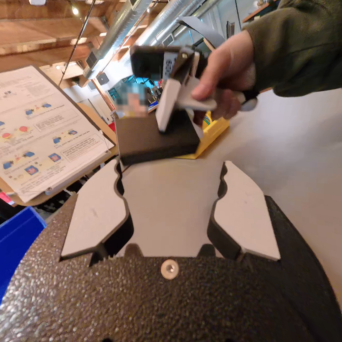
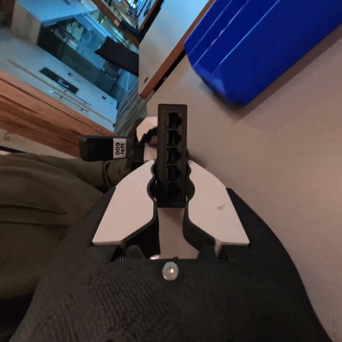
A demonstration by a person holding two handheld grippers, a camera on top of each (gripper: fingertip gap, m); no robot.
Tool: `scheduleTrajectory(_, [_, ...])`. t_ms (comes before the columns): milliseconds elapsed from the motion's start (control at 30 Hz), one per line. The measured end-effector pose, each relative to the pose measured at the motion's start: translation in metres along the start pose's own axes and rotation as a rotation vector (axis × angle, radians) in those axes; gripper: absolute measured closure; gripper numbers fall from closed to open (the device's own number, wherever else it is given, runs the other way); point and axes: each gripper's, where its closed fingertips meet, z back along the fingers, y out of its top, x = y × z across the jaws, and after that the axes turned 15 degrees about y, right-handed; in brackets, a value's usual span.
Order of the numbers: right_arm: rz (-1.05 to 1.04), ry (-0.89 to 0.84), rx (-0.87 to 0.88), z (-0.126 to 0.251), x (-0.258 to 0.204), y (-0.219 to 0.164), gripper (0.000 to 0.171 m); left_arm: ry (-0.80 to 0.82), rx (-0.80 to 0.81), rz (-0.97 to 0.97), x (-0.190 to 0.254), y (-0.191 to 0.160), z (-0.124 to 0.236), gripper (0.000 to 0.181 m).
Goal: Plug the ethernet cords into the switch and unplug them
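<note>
Seemingly idle, the left claw [image 1: 171,187] gapes released over the pale tabletop [image 1: 277,148], short of the black rectangular plastic switch [image 1: 148,140]. From the right wrist, the right claw [image 2: 171,183] clenches that switch's port face edgewise; this narrow grip could let it twist when a cord pushes in.

Black switch [image 2: 171,157], boxy, row of five empty ports facing the camera, clamped between the right gripper's fingers [image 2: 129,199], extending past their tips.
</note>
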Motion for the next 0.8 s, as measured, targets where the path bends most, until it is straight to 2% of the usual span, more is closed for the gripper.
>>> scheduleTrajectory(67, [0.069,-0.187,0.037,0.049,0.011,0.033,0.144,0.0,-0.02,0.072,-0.006,-0.003,0.0,0.083])
scheduleTrajectory(167, [0.175,-0.633,-0.044,0.149,0.038,0.076,0.144,0.004,-0.032,0.179,-0.015,-0.007,0.001,0.09])
scheduleTrajectory(267, [0.289,-0.982,-0.25,0.241,0.058,0.109,0.144,0.008,-0.042,0.228,-0.02,-0.012,0.002,0.095])
scheduleTrajectory(400, [0.276,-1.29,-0.522,0.324,0.092,0.122,0.144,0.009,-0.046,0.242,-0.022,-0.013,0.001,0.099])
scheduleTrajectory(533, [0.303,-1.335,-0.759,0.347,0.13,0.115,0.144,0.022,-0.041,0.269,-0.027,-0.013,0.001,0.103])
scheduleTrajectory(800, [0.453,-1.224,-0.777,0.334,0.168,0.109,0.144,0.033,-0.042,0.323,-0.033,-0.014,0.001,0.107])
